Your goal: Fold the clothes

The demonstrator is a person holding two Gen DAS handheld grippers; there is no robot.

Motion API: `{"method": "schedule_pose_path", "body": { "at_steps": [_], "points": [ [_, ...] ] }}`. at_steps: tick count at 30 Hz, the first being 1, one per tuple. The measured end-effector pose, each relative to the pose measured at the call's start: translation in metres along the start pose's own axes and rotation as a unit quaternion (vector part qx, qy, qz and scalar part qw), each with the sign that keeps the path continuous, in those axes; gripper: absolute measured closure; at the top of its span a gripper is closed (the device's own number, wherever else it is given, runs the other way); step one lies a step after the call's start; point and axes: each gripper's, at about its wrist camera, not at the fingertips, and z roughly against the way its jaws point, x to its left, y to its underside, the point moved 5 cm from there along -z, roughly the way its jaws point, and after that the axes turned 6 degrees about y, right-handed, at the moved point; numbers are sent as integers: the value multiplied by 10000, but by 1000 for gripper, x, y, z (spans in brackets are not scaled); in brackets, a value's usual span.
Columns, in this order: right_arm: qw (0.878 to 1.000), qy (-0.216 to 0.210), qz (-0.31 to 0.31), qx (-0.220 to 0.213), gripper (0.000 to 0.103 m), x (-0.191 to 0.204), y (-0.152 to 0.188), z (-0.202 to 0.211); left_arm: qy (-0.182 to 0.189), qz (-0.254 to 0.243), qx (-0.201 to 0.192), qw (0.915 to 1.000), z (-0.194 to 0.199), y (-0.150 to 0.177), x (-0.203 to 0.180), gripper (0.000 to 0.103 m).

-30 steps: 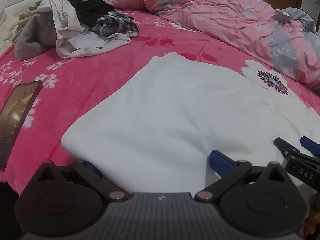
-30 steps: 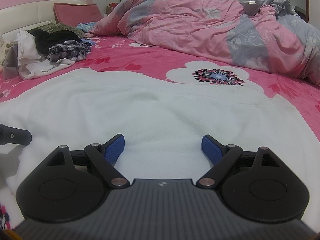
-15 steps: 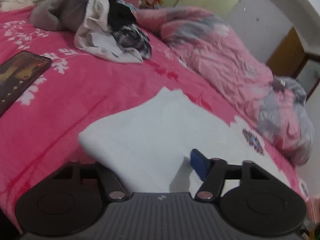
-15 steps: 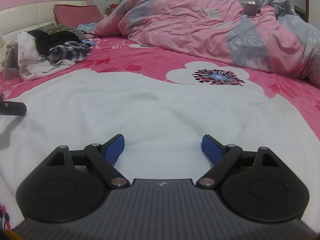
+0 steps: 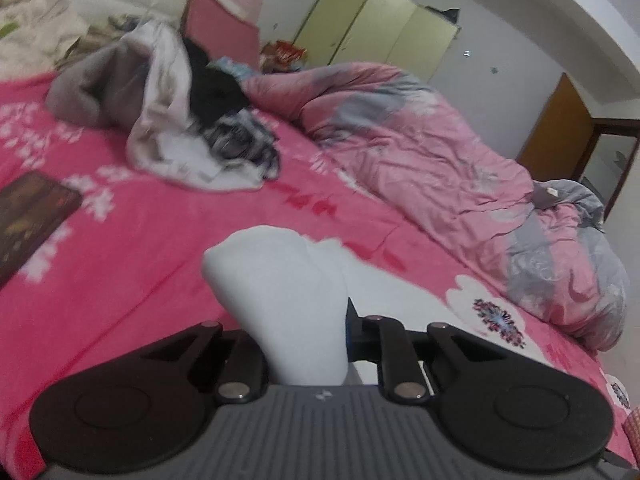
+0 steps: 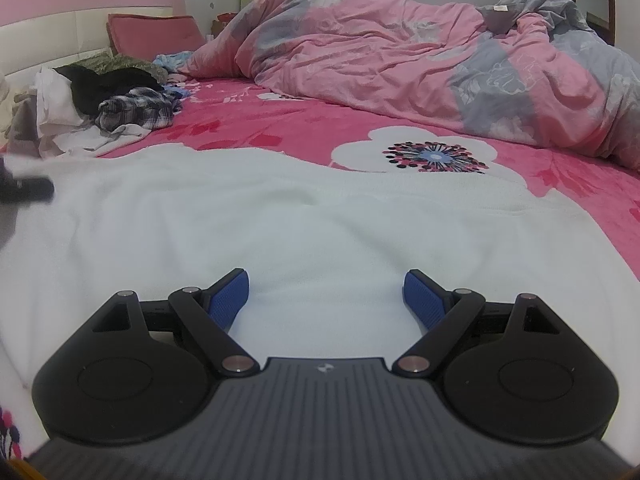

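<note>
Left hand-held gripper (image 5: pixel 306 344) has just closed on the white garment (image 5: pixel 280 280); right hand-held gripper (image 6: pixel 326 294) gapes wide.

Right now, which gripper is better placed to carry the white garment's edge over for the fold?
Left. The left gripper has just closed on the white garment, while the right gripper rests open on it.

Hand-held gripper (image 6: pixel 326 294) agape over white garment (image 6: pixel 280 220) (flat).
</note>
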Motion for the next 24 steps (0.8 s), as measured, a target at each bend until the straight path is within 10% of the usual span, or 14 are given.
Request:
{"method": "schedule_pose_path", "body": {
  "at_steps": [13, 24],
  "points": [
    [9990, 183, 341, -234, 17, -12, 23, 56, 1162, -1069, -242, 9872, 1, -23, -114, 88],
    [9992, 99, 134, -353, 17, -39, 43, 79, 2646, -2041, 379, 9418, 3, 34, -243, 88]
  ]
}}
